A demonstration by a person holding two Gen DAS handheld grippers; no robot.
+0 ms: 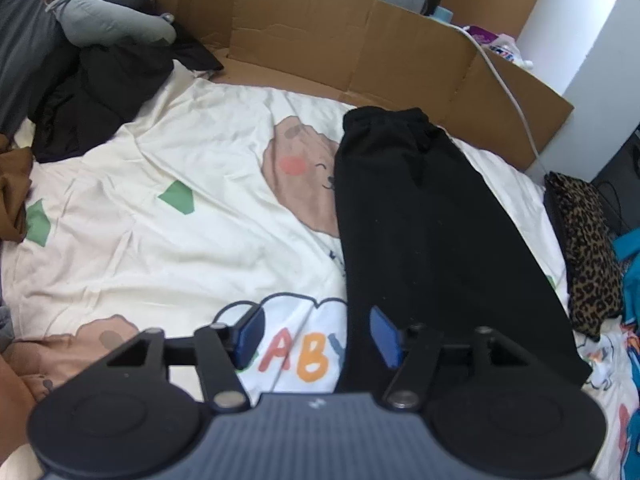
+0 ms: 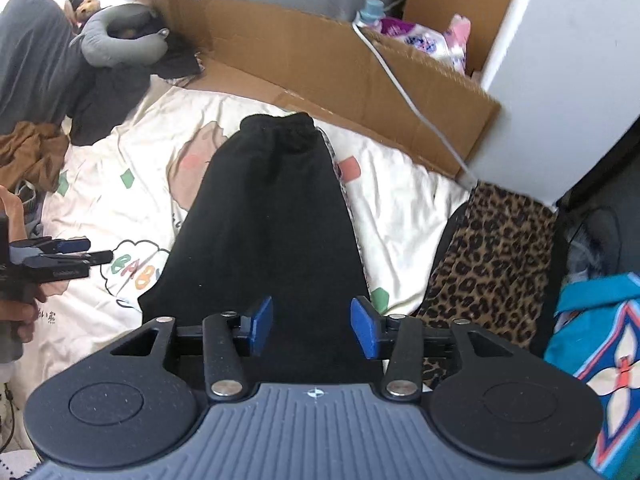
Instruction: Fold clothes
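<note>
Nearby, leopard-print cloth (image 2: 492, 256) beside black trousers (image 2: 276, 216), cardboard (image 2: 320, 64) behind

Black trousers (image 1: 424, 232) (image 2: 276, 220) are laid flat on the bed, folded lengthwise so that one leg is stacked on the other. The gathered elastic waistband is turned to the far end, near the cardboard, and the legs are stretched toward the near edge. The fabric is seen plain, dark and mostly smooth.
</note>
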